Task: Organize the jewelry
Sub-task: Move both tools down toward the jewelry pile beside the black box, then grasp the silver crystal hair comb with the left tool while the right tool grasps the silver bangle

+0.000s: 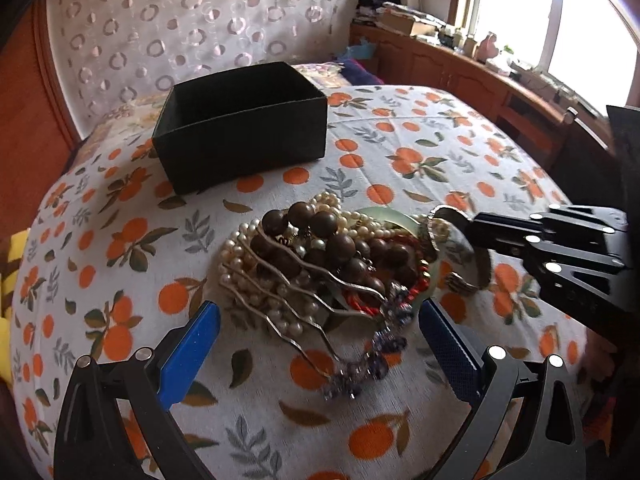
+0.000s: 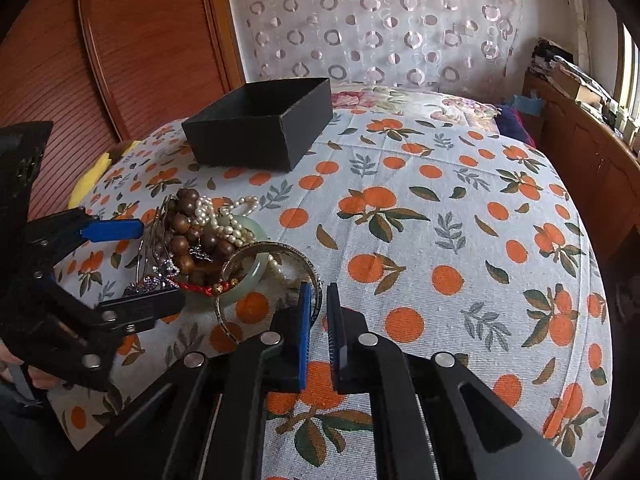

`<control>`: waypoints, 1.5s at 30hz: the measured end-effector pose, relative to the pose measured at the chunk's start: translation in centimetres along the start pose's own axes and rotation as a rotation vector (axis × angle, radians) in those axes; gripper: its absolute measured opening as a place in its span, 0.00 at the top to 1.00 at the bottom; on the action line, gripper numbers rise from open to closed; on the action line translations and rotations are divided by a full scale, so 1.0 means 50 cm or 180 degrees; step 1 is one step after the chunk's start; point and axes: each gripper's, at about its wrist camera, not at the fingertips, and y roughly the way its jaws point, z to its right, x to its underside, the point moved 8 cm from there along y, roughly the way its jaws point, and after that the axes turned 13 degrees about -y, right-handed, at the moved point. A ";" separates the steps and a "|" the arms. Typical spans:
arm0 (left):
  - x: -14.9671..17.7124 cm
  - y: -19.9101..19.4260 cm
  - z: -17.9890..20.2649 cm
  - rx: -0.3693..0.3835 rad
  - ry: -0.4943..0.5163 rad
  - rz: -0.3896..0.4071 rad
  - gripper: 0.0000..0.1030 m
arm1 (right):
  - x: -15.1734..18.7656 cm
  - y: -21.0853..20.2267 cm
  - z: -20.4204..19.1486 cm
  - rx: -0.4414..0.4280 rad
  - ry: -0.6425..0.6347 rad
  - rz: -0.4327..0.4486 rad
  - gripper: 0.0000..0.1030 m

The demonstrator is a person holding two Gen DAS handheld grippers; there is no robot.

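Note:
A pile of jewelry lies on the orange-print sheet (image 1: 400, 128): brown wooden beads (image 1: 320, 240), pearl strands (image 1: 240, 280), a wavy metal hair comb (image 1: 288, 304), a purple beaded piece (image 1: 380, 344), a red cord (image 2: 196, 286) and a pale green jade bangle (image 2: 256, 272). My left gripper (image 1: 318, 308) (image 2: 148, 266) is open, its blue pads straddling the near side of the pile without touching it. My right gripper (image 2: 320, 300) (image 1: 468, 228) is shut on the rim of a silver bangle (image 2: 276, 246) (image 1: 442, 209) at the pile's right edge. An empty black box (image 1: 240, 140) (image 2: 244, 140) stands behind the pile.
A floral pillow (image 2: 400, 96) lies beyond the box against a sheer circle-print curtain (image 2: 380, 20). A wooden cabinet (image 1: 460, 72) with clutter runs under the window on the right. A yellow cloth (image 2: 90, 180) sits at the sheet's left edge by a wooden panel (image 2: 120, 40).

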 end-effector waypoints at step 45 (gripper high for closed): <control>0.036 -0.091 -0.094 0.0307 -0.0301 0.0237 0.90 | -0.003 0.005 -0.013 0.0000 -0.0117 -0.0021 0.95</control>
